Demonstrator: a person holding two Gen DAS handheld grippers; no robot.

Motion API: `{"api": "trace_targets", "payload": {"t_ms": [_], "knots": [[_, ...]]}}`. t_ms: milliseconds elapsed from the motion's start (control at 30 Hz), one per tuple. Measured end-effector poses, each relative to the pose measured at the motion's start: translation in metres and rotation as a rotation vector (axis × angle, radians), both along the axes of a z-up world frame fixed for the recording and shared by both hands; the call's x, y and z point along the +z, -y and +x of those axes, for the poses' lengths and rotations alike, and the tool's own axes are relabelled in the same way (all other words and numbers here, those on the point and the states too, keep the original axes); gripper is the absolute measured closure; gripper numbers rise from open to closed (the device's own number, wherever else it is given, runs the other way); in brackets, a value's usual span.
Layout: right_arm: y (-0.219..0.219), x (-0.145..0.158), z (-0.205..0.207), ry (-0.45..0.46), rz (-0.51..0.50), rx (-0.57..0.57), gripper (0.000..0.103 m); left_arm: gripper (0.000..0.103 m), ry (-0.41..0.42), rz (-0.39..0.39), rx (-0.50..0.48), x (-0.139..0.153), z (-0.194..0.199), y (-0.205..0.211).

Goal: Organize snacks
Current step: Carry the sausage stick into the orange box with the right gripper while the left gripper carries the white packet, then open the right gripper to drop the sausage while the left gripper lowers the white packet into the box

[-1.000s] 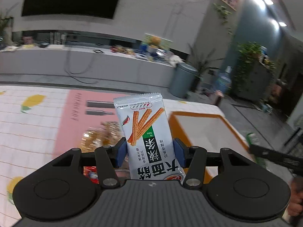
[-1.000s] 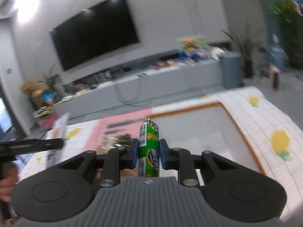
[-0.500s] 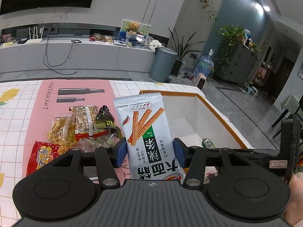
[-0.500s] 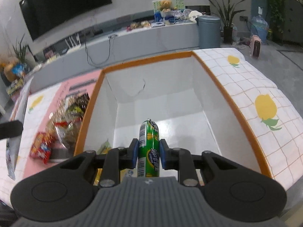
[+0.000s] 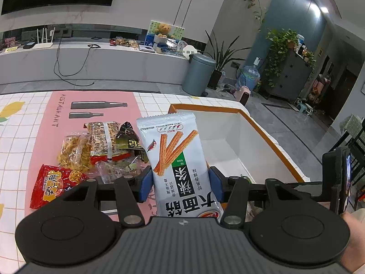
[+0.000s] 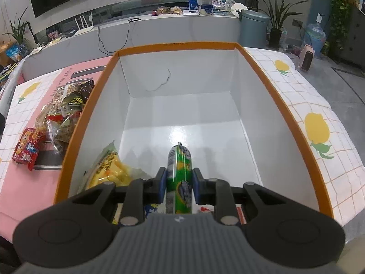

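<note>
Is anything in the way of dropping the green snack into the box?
Nothing visible. The right gripper holds the green snack over the open box; its white floor ahead is bare, and a yellow packet lies off to the left.

Left gripper [image 5: 180, 183] and right gripper [image 6: 179, 187], jaws clamped, both angled downward.

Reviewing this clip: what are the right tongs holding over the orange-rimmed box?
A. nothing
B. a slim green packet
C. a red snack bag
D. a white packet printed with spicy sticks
B: in the right wrist view the right tongs are shut on a slim green packet, above the white inside of the orange-rimmed box.
</note>
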State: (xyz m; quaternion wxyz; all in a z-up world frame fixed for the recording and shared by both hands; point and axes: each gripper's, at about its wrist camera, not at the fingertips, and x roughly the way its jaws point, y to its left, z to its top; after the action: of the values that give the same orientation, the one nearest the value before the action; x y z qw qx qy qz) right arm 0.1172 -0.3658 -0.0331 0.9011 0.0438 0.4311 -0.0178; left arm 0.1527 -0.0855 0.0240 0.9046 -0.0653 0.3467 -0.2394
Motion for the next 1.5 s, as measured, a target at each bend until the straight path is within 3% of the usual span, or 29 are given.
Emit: {"api": "trace_targets", "payload": {"t_ms": [200,267,400,533,600,667,833,967,1100,1500], "knots": [[0.003,0.003,-0.002,0.017,0.012,-0.024,0.080,0.044,0.016,0.026,-0.047,-0.001,-0.006,0.009],[0.004,0.006,-0.003,0.031,0.027,-0.046,0.068,0.044,0.017,0.033,-0.062,-0.001,-0.009,0.014],[0.016,0.021,-0.010,0.099,0.048,-0.113,0.062,0.044,0.013,0.030,-0.097,0.000,-0.016,0.025],[0.032,0.040,-0.026,0.193,0.057,-0.200,0.038,0.044,0.020,0.045,-0.142,0.003,-0.024,0.047],[0.036,0.048,-0.031,0.238,0.028,-0.228,0.035,0.044,0.016,0.039,-0.130,0.002,-0.025,0.058],[0.041,0.056,-0.036,0.281,0.012,-0.273,0.016,0.044,0.008,0.028,-0.127,0.001,-0.023,0.072],[0.052,0.074,-0.049,0.381,0.006,-0.363,0.005,0.044,-0.014,0.001,-0.095,-0.005,-0.011,0.098],[0.074,0.077,-0.063,0.455,0.133,-0.384,0.003,0.044,-0.071,0.005,-0.075,-0.014,0.001,0.117],[0.095,0.075,-0.072,0.478,0.226,-0.492,0.003,0.044,-0.139,0.002,-0.086,-0.026,0.012,0.137],[0.115,0.067,-0.079,0.470,0.320,-0.504,0.003,0.044,-0.193,0.050,-0.056,-0.044,0.030,0.186]]}}
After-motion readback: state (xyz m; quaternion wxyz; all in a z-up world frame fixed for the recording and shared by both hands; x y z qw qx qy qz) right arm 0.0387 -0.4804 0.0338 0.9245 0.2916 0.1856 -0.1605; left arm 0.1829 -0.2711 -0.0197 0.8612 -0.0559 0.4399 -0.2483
